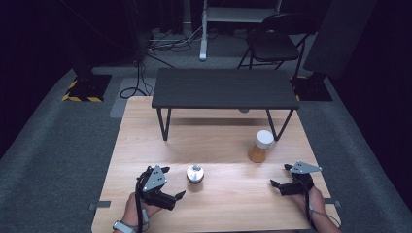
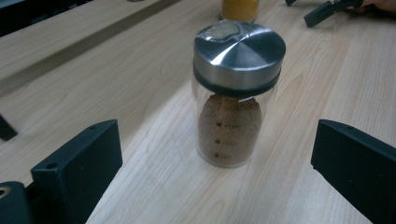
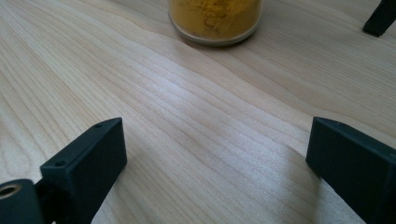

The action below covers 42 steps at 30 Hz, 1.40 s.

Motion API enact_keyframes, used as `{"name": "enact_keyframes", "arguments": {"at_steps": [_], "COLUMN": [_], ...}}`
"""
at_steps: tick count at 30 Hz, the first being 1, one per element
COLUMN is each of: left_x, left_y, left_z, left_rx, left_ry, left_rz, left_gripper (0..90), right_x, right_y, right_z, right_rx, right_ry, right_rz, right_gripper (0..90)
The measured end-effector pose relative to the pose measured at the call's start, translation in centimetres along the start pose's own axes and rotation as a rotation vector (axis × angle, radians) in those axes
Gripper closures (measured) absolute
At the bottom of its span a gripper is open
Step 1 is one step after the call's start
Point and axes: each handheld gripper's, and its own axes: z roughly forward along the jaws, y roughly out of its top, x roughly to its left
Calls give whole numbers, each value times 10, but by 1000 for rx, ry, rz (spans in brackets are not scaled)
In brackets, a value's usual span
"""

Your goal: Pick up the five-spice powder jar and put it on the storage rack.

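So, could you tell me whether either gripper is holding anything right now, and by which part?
Nothing is held: the left gripper stands open before the brown spice jar; the right gripper is open over bare table.

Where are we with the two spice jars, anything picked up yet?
Nothing looks done: the steel-lidded jar and the yellow-powder jar both stand on the wooden table. In hand: the left tool is open, facing the steel-lidded jar without touching. The right tool is open, empty. Gripping and moving remain.
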Motion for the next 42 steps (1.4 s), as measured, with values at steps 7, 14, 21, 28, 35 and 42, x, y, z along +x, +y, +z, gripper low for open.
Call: {"name": "enact_keyframes", "arguments": {"at_steps": [7,14,21,28,35,42], "left_x": [4,7,9,11,19,22], "left_y": [11,19,26,32,27,21], "left_z": [16,33,47,60,69,75], "left_rx": [-1,1,22,62,81,78], "left_ry": [-38,-71,-83,-92,-99,-127], "left_rz": [27,39,52,53,14,17], "left_gripper": [14,14,25,85,101,244], "right_x": [2,3,5,5,6,6], "right_y": [0,-1,-1,-1,-2,-1], "right_z": [0,0,0,0,0,0], "right_rx": [-2,-4,-6,-8,-8,-8], "right_ry": [-9,-15,-21,-25,-26,-26], "right_rz": [2,2,-1,-3,-4,-4], "right_gripper": [46,46,46,46,46,46]}}
